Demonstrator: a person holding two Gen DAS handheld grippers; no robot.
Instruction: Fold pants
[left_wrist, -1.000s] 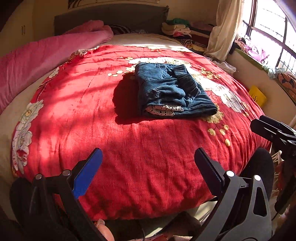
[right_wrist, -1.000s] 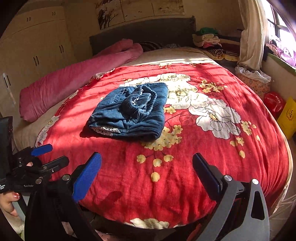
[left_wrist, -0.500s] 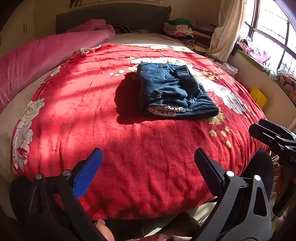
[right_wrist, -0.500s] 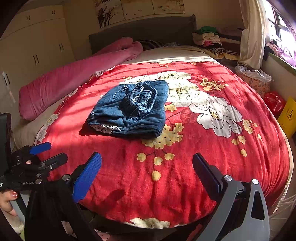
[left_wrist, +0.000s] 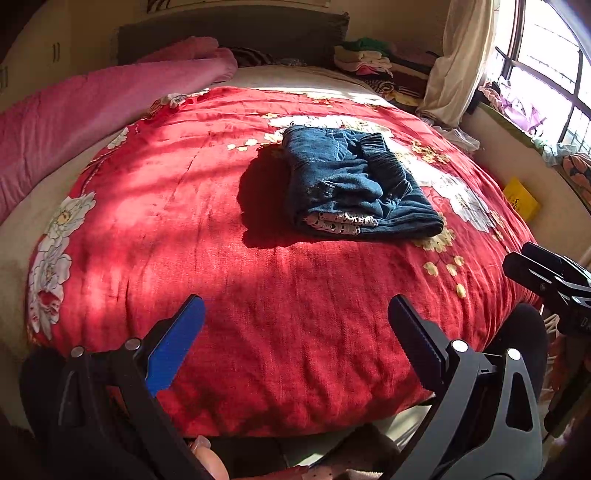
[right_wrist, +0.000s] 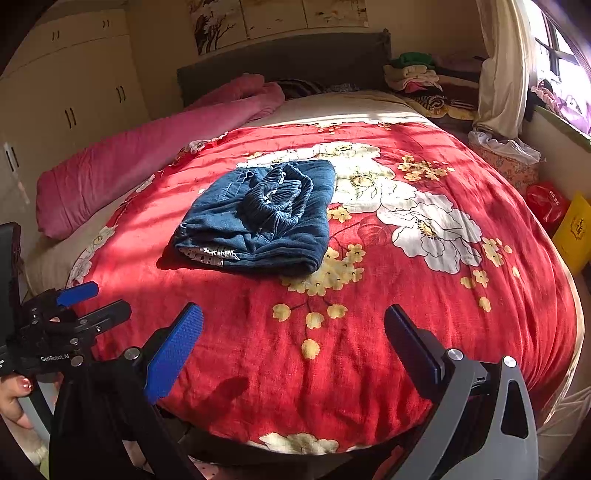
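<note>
Dark blue pants (left_wrist: 351, 188) (right_wrist: 262, 218) lie folded into a compact bundle on the red flowered blanket (left_wrist: 177, 221) (right_wrist: 369, 332), waistband on top. My left gripper (left_wrist: 295, 332) hangs open at the foot of the bed, well short of the pants, nothing between its fingers. My right gripper (right_wrist: 293, 341) is open too, also back from the pants near the blanket's front edge. In the right wrist view the left gripper (right_wrist: 92, 302) shows at the far left, held by a hand (right_wrist: 14, 398). In the left wrist view the right gripper (left_wrist: 532, 266) shows at the right edge.
A rolled pink quilt (left_wrist: 74, 110) (right_wrist: 147, 155) lies along the bed's left side. Stacked clothes (right_wrist: 417, 77) sit by the headboard, a curtain (right_wrist: 498, 66) and window at the right. A yellow box (left_wrist: 521, 199) and a red item (right_wrist: 546, 206) sit beside the bed.
Both cameras have shifted slightly, so the pants sit a touch further right and lower in view. The pants lie as before and both grippers stay open.
</note>
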